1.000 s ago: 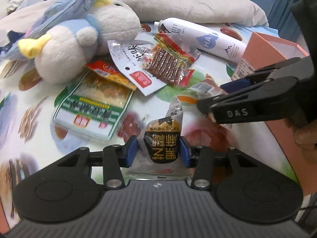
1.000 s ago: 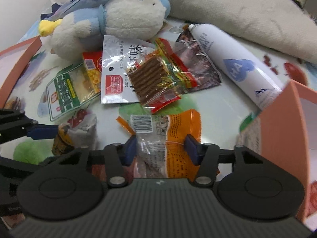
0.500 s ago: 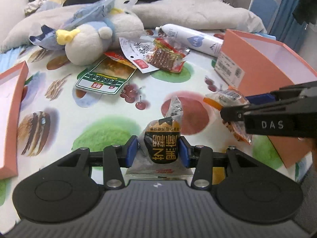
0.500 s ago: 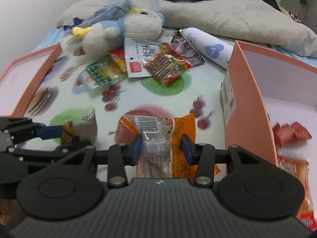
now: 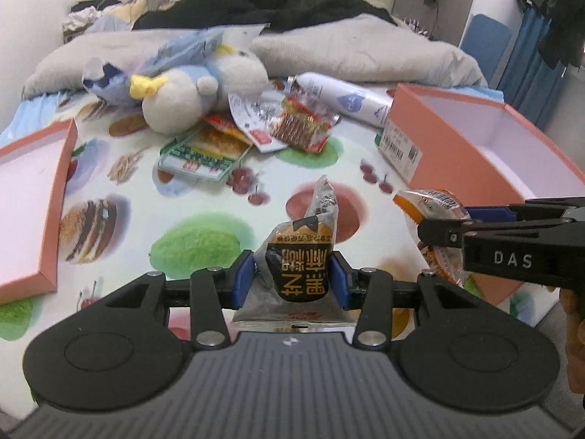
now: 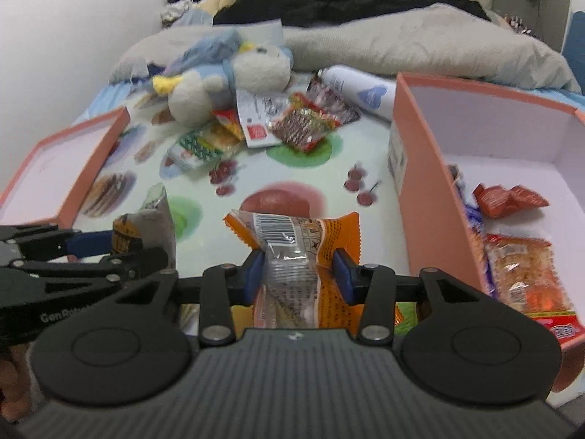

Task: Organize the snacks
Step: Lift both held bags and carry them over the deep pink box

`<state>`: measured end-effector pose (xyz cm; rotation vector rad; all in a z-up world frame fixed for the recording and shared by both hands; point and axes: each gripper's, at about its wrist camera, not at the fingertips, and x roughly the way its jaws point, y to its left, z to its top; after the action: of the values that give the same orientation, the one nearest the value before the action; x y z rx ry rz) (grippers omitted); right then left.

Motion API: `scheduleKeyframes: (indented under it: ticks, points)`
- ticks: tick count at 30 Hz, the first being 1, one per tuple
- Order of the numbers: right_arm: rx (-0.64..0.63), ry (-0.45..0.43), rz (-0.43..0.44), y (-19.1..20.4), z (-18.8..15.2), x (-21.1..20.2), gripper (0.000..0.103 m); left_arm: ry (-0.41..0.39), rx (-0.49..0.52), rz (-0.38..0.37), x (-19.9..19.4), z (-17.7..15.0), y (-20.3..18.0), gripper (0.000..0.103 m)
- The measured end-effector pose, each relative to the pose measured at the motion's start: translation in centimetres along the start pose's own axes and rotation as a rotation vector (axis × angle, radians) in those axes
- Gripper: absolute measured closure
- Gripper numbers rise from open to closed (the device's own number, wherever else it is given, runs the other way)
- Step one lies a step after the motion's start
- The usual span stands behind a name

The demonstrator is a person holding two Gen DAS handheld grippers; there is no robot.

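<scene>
1. Closest to the left wrist camera, the left gripper has its two blue-padded fingers closed on a black and gold snack packet, which stands upright between them, lifted clear of the bedsheet.
2. Likewise, the right gripper is clamped on an orange snack packet with a clear window and a barcode at its top edge; it too is held above the sheet.
3. From the left wrist view, the right gripper and its orange packet appear at the right edge, just beside the near corner of the salmon-pink box.
4. That open box sits to the right of both grippers. Inside it lie several snacks: a small red packet, a larger orange-red packet, and something blue against the left wall.
5. Beneath the grippers spreads a white bedsheet printed with cherries, burgers and fruit.
6. At the left edge lies the shallow pink box lid, open side up.
7. Farther back, well apart from the grippers, a pile of loose snacks lies on the sheet, next to a green and white packet.
8. Beside the pile rest a cream and blue plush toy and a white spray can lying on its side.
9. Behind everything, a grey pillow and dark clothing are heaped.
</scene>
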<state>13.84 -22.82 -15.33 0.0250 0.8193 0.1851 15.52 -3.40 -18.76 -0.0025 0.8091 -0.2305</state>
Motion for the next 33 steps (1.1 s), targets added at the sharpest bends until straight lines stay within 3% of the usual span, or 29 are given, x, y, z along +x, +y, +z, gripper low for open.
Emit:
scheduleKeyframes:
  ticks: [16, 18, 20, 23, 33]
  points:
    - [0.035, -0.127, -0.024, -2.3, 4.4, -6.2, 0.060, -0.091, -0.049, -0.066, -5.2, 5.7, -3.1, 0.053]
    - [0.036, -0.144, -0.027, -2.6, 4.9, -7.0, 0.062, -0.099, -0.043, -0.073, -5.7, 6.5, -3.7, 0.053]
    - [0.036, -0.157, -0.030, -3.1, 5.4, -7.8, 0.079, -0.110, -0.034, -0.081, -6.2, 7.1, -4.5, 0.053]
    - [0.033, -0.177, -0.049, -3.9, 5.8, -8.3, 0.085, -0.119, -0.019, -0.090, -6.2, 7.9, -5.5, 0.053]
    - [0.088, -0.104, -0.025, -5.5, 2.5, -6.8, 0.083, -0.070, -0.017, -0.110, -3.9, 6.8, -6.3, 0.053]
